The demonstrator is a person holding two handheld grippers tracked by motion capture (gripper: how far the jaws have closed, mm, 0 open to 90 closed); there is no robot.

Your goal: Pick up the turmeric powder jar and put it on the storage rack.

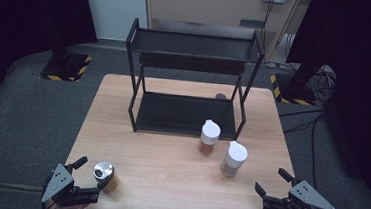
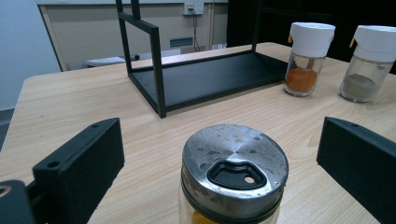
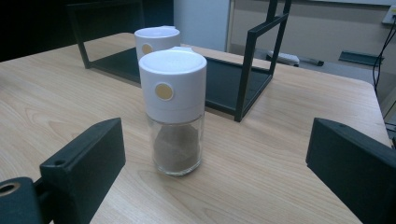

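Metal-lidded jar [image 1: 104,172] standing straight up near the front left corner of the surface [image 1: 169,158], just ahead of the left hand-held gripper [image 1: 86,177] and between its wide-apart jaws, not touched. Right hand-held gripper [image 1: 273,182] also spread wide, holding nothing, aimed at the white-capped jar [image 1: 233,158] a little way ahead. Left one much closer.

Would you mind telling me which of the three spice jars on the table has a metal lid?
The jar with the metal lid at the table's near left corner, between the open fingers of the left gripper. The other two jars, near the black rack, have white plastic caps.
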